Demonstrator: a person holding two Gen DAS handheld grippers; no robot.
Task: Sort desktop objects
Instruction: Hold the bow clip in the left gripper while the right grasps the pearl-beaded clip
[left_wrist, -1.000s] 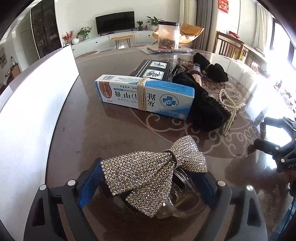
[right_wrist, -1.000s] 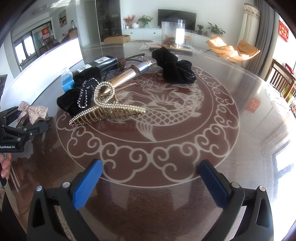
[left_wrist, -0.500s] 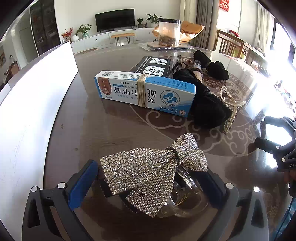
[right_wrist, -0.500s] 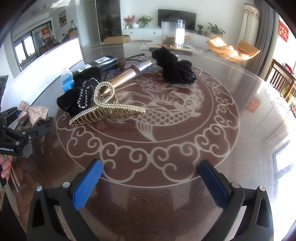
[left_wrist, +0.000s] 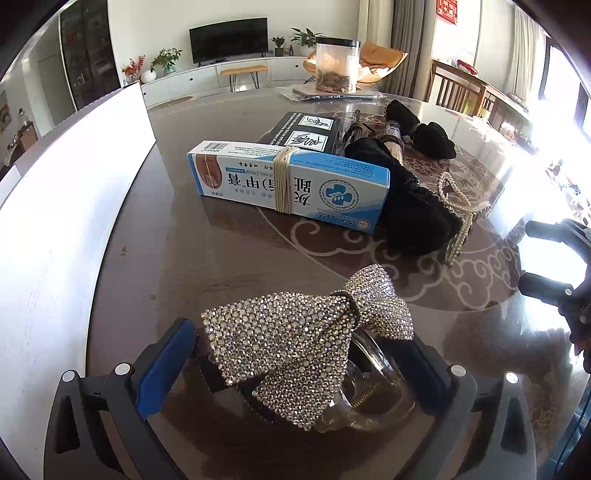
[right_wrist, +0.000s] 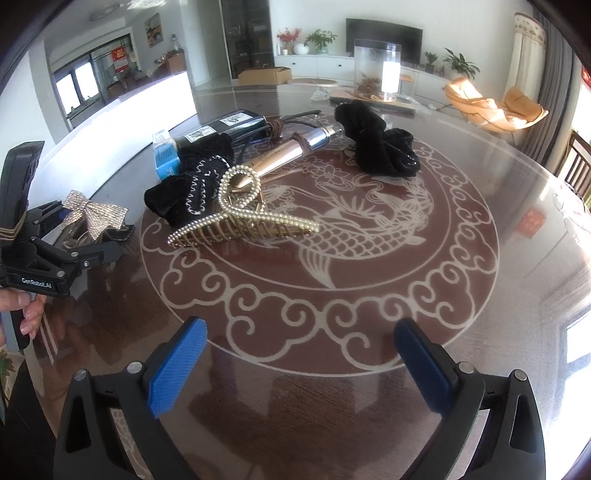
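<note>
A rhinestone bow hair clip lies on the dark glass table, between the blue pads of my left gripper. Its jaws stand wide open and the pads are clear of the bow. From the right wrist view the same bow sits at the far left inside the left gripper, with a hand on its handle. My right gripper hangs open over the bare dragon pattern, nothing between its fingers. Beyond it lie a pearl claw clip, a black scrunchie and a gold tube.
A blue-and-white cream box bound with rubber bands lies behind the bow, a black box behind that. Another black scrunchie and a clear jar stand farther back. A white board runs along the table's left side.
The left jaws have spread wider and come off the bow's sides; the bow stays on the table. The right gripper's view has shifted only slightly.
</note>
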